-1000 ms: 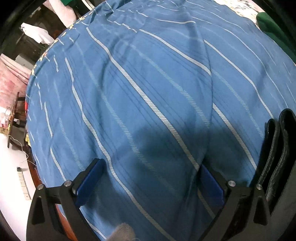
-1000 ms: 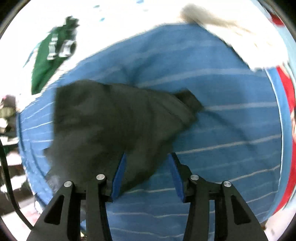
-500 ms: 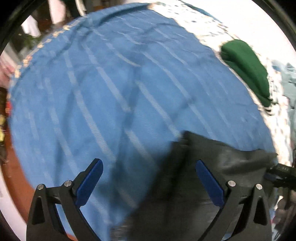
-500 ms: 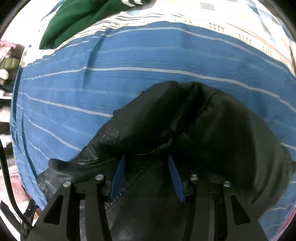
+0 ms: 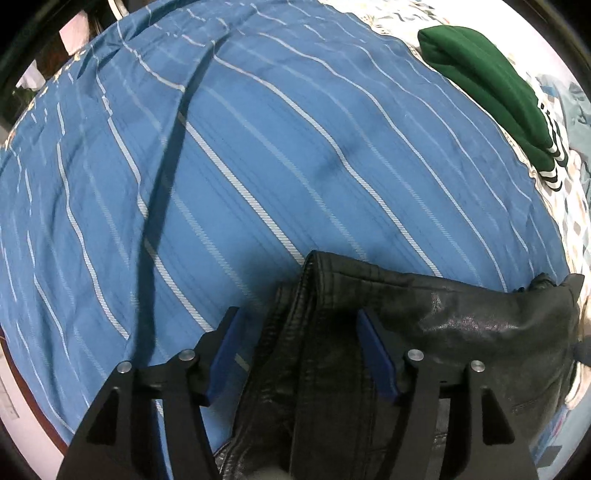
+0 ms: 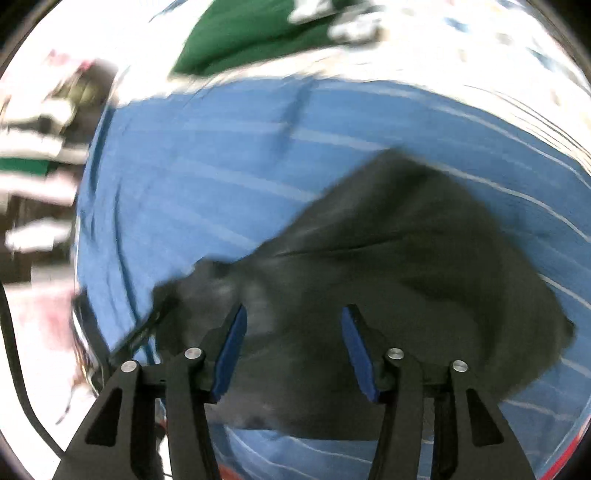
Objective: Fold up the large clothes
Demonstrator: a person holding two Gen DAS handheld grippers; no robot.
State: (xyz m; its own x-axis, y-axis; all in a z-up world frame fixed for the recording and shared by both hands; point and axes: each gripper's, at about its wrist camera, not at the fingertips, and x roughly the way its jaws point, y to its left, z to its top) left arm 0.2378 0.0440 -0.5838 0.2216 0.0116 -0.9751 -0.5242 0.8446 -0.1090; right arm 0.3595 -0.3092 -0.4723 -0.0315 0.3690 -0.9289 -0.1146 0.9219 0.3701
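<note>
A black leather jacket (image 5: 443,317) lies bunched on a blue striped bedsheet (image 5: 258,147). My left gripper (image 5: 299,350) is partly open; a folded edge of the jacket runs between its blue pads without being clamped. In the blurred right wrist view the jacket (image 6: 406,258) spreads on the sheet (image 6: 203,166). My right gripper (image 6: 293,347) is open just above the jacket, its pads apart with the leather below them.
A folded green garment with white stripes (image 5: 491,88) lies at the far right edge of the bed, also in the right wrist view (image 6: 251,33). A patterned white cover (image 5: 561,192) borders the sheet. Cluttered furniture (image 6: 44,147) stands beside the bed.
My left gripper has narrowed and moved over the jacket's folded edge. My right gripper has opened wider and swung across the jacket, which now lies flatter on the sheet.
</note>
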